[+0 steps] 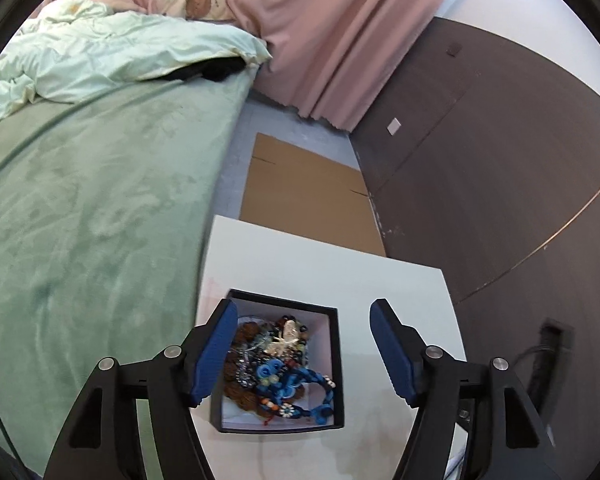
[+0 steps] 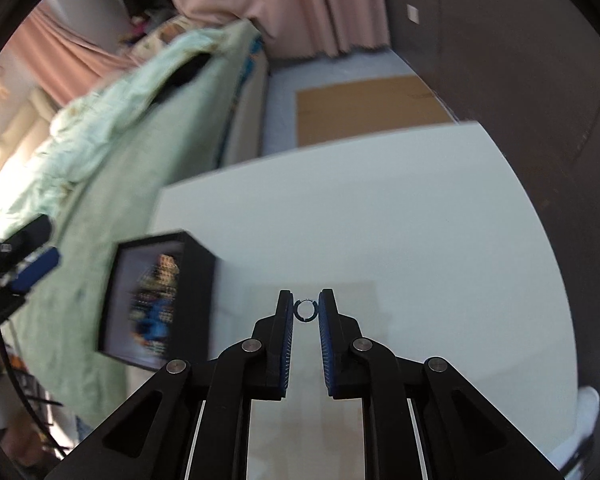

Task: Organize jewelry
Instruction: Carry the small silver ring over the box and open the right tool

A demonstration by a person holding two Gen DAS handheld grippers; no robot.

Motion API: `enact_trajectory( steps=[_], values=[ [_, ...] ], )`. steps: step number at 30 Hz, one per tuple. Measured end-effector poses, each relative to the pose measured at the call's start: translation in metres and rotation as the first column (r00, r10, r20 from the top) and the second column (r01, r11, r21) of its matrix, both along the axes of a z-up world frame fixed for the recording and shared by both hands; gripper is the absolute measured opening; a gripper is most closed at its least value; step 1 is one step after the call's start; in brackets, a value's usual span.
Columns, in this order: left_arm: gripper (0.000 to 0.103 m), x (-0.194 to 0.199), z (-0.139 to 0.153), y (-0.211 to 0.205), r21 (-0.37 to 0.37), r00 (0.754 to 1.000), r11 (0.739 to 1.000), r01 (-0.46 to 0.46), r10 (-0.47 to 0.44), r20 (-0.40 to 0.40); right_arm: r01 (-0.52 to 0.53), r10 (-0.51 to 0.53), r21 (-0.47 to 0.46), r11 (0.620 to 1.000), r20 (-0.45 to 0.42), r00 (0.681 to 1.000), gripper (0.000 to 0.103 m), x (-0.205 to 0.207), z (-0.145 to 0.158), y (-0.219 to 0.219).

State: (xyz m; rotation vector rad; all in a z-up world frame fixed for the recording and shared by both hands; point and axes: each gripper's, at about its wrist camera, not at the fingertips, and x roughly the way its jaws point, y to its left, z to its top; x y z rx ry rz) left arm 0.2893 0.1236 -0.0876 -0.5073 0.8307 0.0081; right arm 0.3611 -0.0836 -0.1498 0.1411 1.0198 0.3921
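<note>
Two blue-padded fingers of the right gripper [image 2: 305, 312] pinch a small dark metal ring [image 2: 305, 311] at their tips, above the white bench [image 2: 380, 208]. Left gripper [image 1: 304, 320] gapes wide and empty over the black square box [image 1: 338, 360] of tangled beaded jewelry [image 1: 276, 368].

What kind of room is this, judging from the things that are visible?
Most likely a bedroom at home. A bed with a green sheet and rumpled duvet stands beside the white table, pink curtains hang behind it, and stuffed toys sit at its far end.
</note>
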Motion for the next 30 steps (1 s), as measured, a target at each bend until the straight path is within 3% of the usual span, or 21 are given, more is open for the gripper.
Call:
enact_trajectory(
  steps=[5,10,13,18,19,21,22,23,30],
  values=[
    [0.07,-0.007,0.005,0.009,-0.014,1.0,1.0,-0.011,0.011,-0.013,-0.072,0.076,0.134,0.988,-0.025,0.997,0.014,-0.004,0.008,0.024],
    [0.07,-0.023,0.011,0.016,0.012,1.0,1.0,-0.029,0.029,-0.009,-0.109,0.114,0.185,0.977,-0.017,0.993,0.014,-0.002,0.011,0.049],
    [0.076,-0.033,0.011,0.027,0.038,0.997,0.997,-0.074,0.075,-0.016,-0.132,0.133,0.201,0.971,0.01,0.991,0.014,0.001,0.015,0.066],
    [0.085,-0.04,0.016,0.043,0.008,0.992,0.992,-0.123,0.122,0.007,-0.16,0.159,0.222,0.962,0.024,0.987,0.015,0.006,0.014,0.082],
    [0.087,-0.041,0.017,0.043,0.012,0.992,0.992,-0.128,0.128,0.009,-0.17,0.17,0.226,0.959,0.021,0.985,0.017,0.008,0.013,0.085],
    [0.09,-0.04,0.017,0.043,-0.003,0.992,0.993,-0.122,0.122,0.009,-0.179,0.178,0.231,0.956,0.025,0.984,0.042,0.01,0.011,0.086],
    [0.09,-0.04,0.017,0.043,-0.011,0.993,0.993,-0.115,0.115,0.009,-0.164,0.161,0.22,0.962,0.029,0.987,0.062,0.009,0.01,0.083],
    [0.091,-0.04,0.016,0.042,-0.009,0.994,0.994,-0.111,0.111,0.007,-0.143,0.138,0.21,0.967,0.036,0.99,0.067,0.009,0.009,0.079],
    [0.1,-0.04,0.018,0.035,-0.009,0.996,0.996,-0.09,0.09,0.01,-0.096,0.092,0.179,0.979,0.031,0.995,0.067,0.0,0.017,0.053]
  ],
)
